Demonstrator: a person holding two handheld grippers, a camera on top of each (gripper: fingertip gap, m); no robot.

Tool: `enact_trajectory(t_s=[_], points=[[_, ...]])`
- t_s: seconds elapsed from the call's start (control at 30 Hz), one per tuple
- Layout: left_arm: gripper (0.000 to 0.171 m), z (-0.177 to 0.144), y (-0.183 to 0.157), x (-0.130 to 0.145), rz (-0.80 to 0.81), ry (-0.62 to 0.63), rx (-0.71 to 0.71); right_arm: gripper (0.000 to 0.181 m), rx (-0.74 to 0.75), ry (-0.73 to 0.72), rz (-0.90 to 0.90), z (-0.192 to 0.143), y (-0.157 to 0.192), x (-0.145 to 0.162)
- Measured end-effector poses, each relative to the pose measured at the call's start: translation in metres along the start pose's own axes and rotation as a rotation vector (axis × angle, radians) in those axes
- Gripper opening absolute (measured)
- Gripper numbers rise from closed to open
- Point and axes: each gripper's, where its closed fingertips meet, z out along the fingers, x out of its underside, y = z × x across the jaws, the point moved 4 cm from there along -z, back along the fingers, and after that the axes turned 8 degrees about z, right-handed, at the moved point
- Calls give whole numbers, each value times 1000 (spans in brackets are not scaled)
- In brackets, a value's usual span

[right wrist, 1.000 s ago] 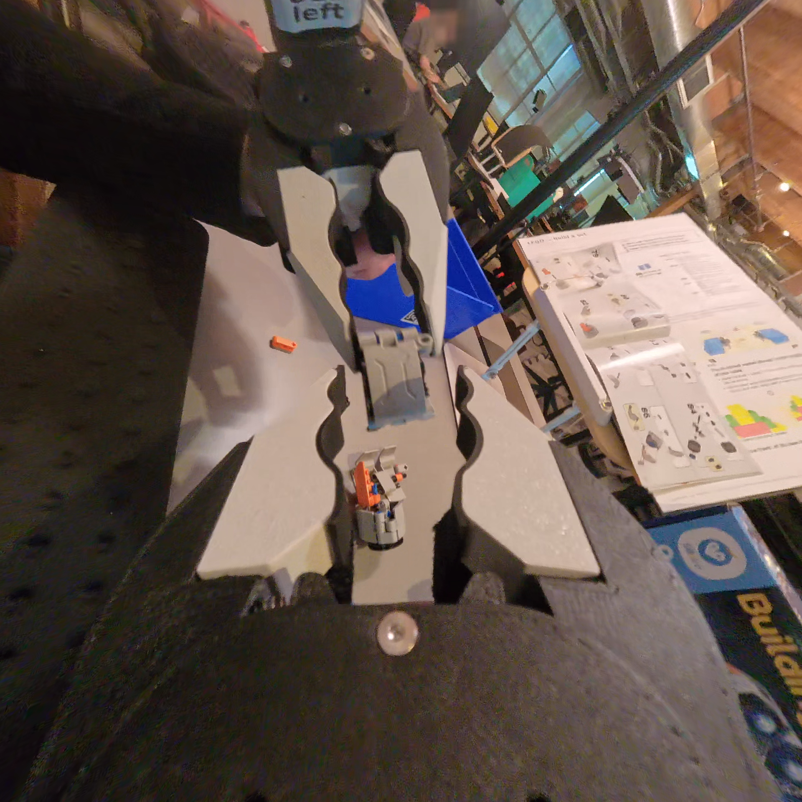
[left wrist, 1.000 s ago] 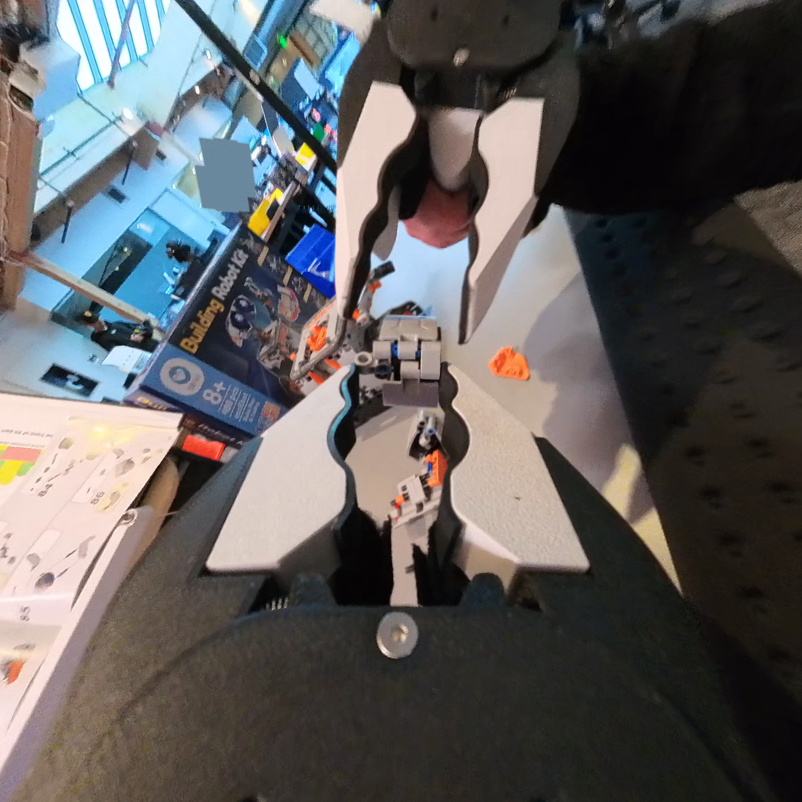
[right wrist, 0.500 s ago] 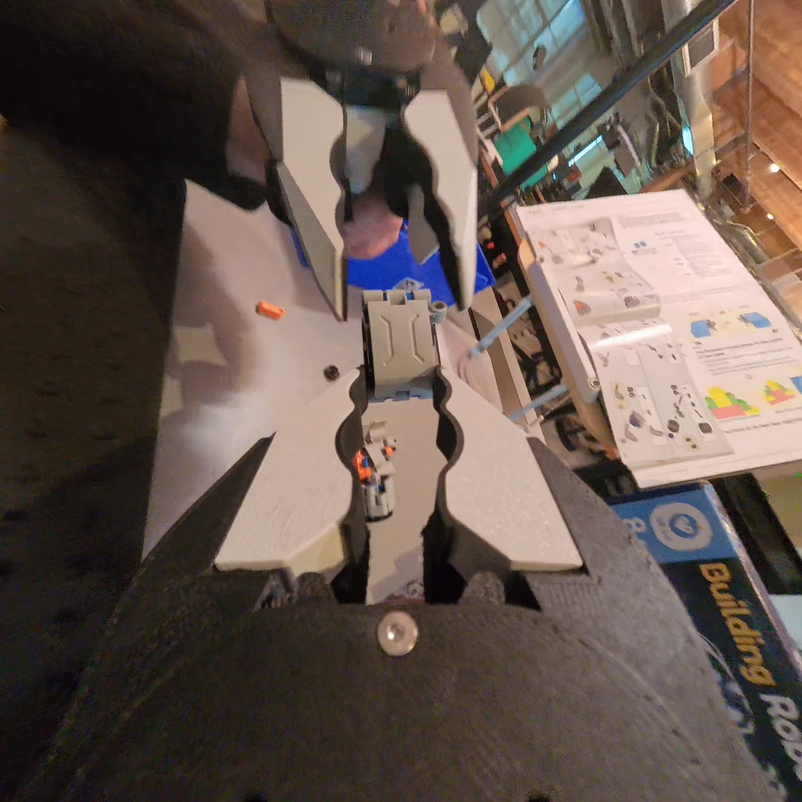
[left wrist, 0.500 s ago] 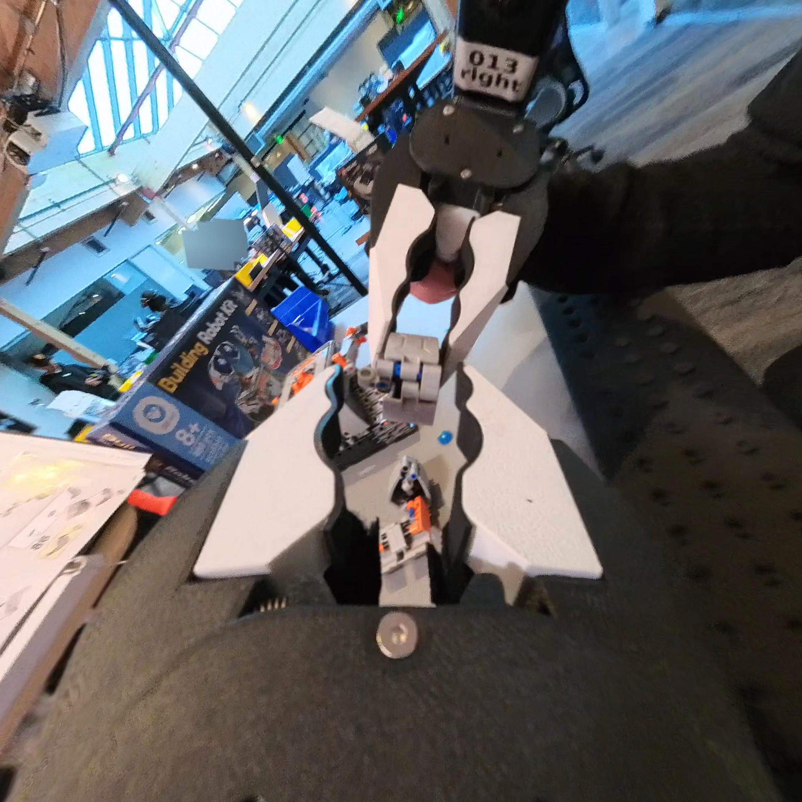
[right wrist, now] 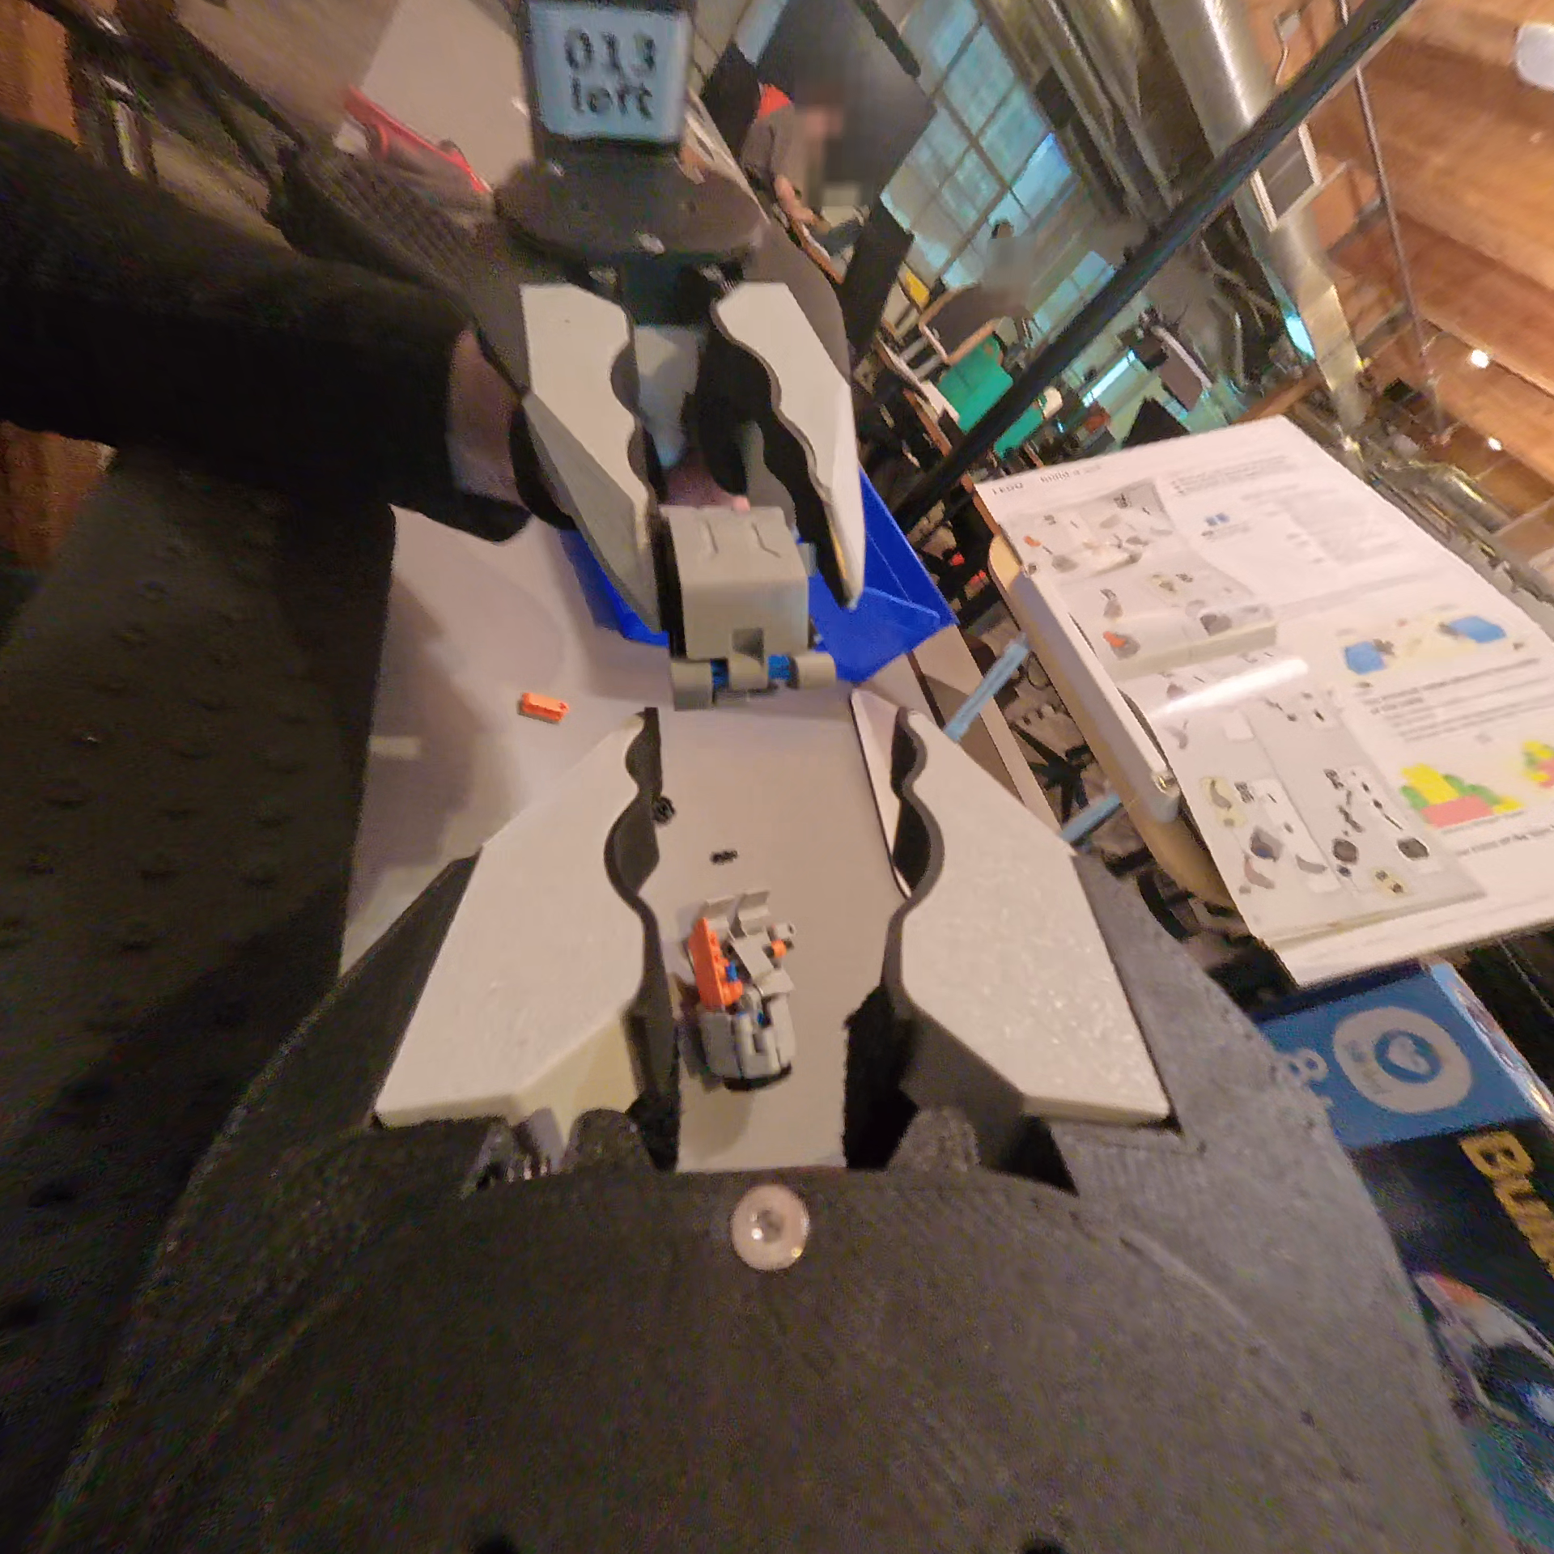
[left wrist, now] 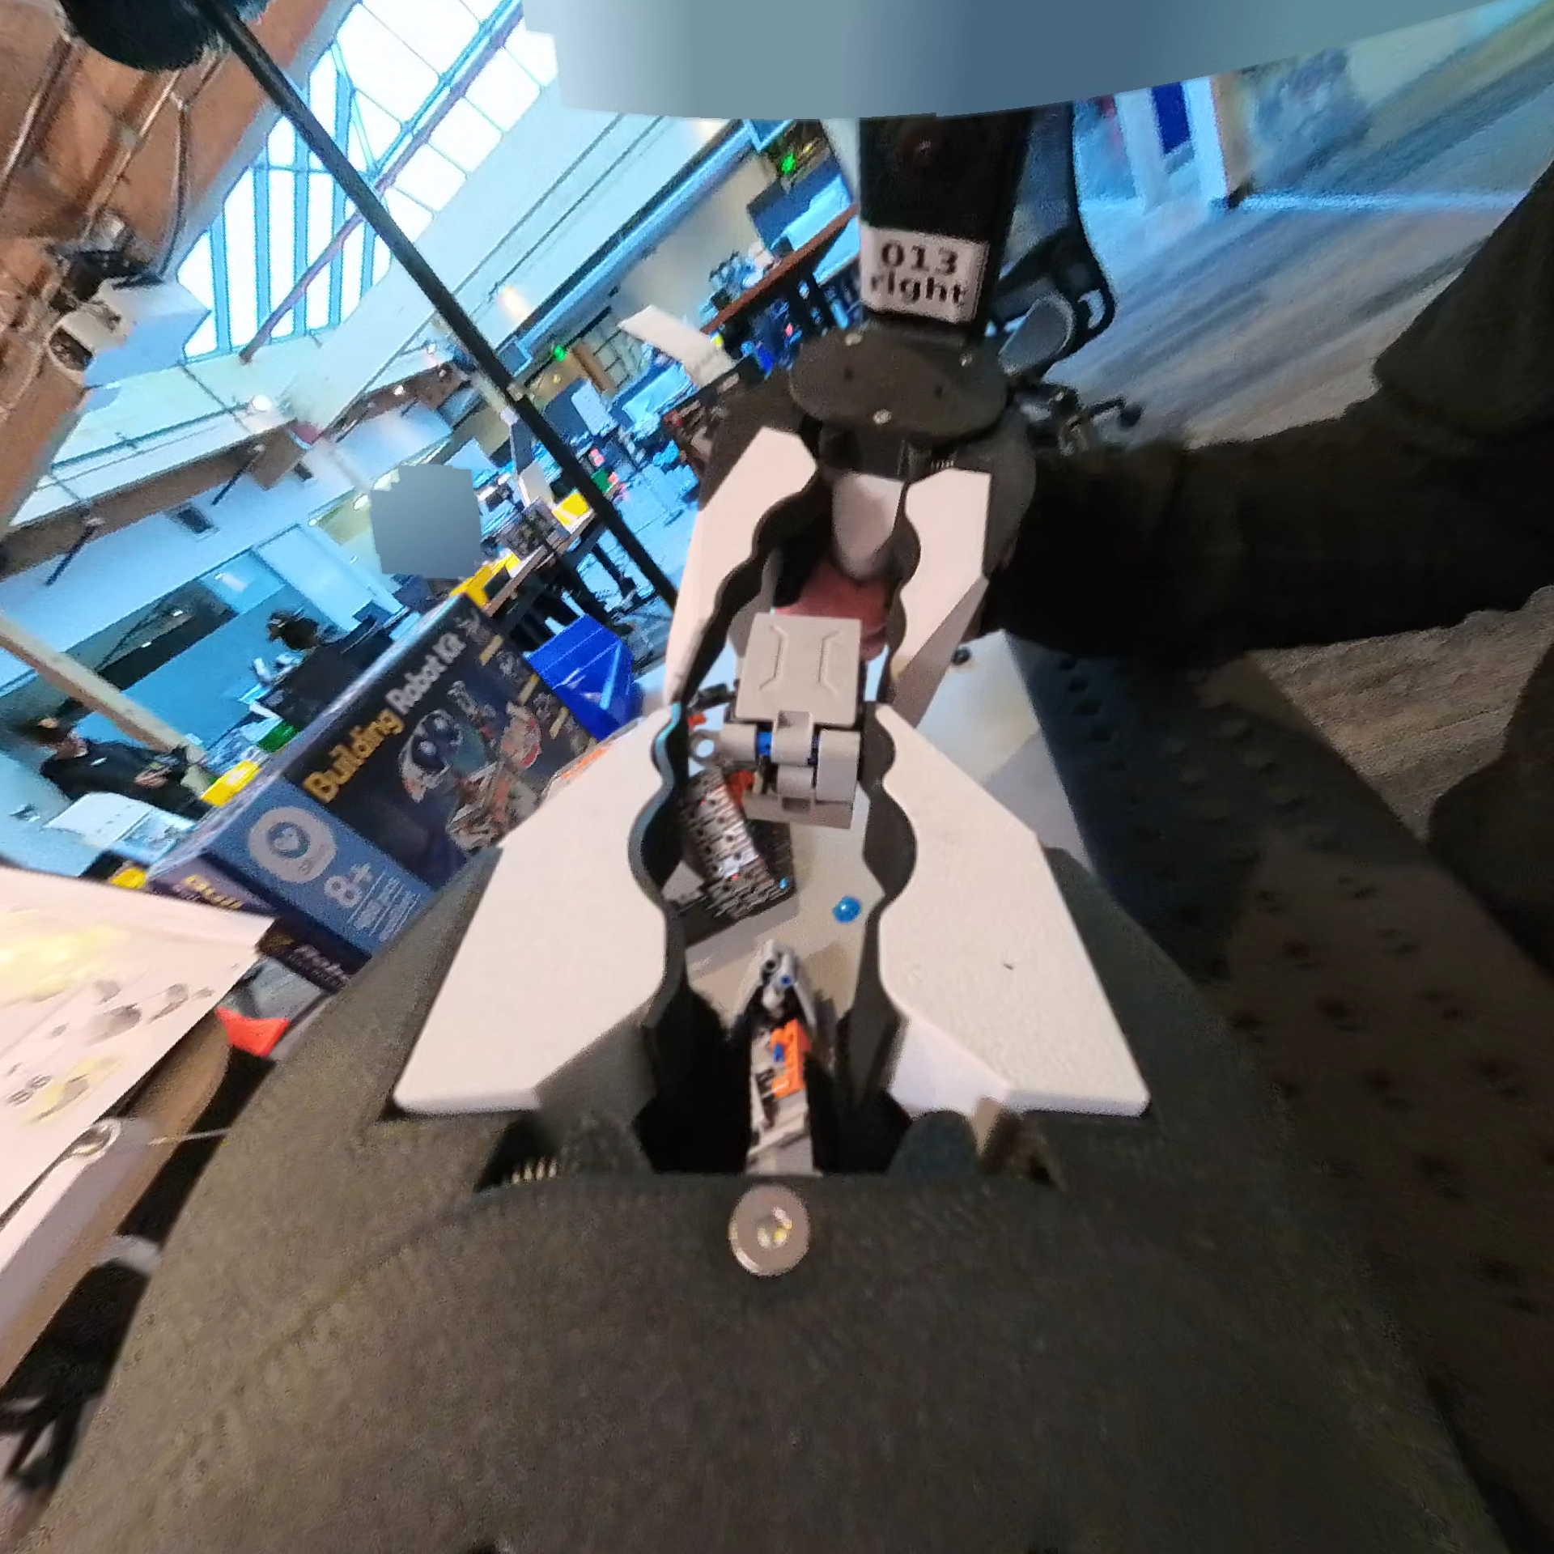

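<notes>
One grey block: clamped in my left claw, lifted off the surface, just beyond my right claw, which stands wide and holds nothing. On the surface I count one small grey-and-orange assembly between the right fingers, two black pins, one orange piece. Behind: one blue bin. Beside: instruction sheets, one box.

Each gripper, the left gripper and the right gripper, has 2 pale grey fingers with wavy inner edges, set in a rough black body with 1 silver screw. A pale label tag tops the round black mount. Both arms wear black sleeves.
</notes>
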Motion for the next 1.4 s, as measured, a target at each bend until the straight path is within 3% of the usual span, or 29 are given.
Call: enact_trajectory(t_s=[0.17,0.43,0.57,0.67,0.73,1.13,1.4], points=[[39,4,-5,0,-43,-47,50,35,-66,-79,27,-1,10,-11],[39,5,-2,4,-83,-53,57,32,-42,-36,29,1,9,-7],[56,3,-1,-2,3,1,16,32,-20,20,2,4,7,0],[30,12,-10,6,102,126,22,32,8,65,-37,7,8,4],[28,12,-10,8,116,143,17,32,16,68,-48,8,8,4],[25,5,-6,-3,24,-27,24,32,-49,-28,105,5,6,-4],[26,7,-9,3,62,37,30,30,-10,-9,39,4,9,-5]])
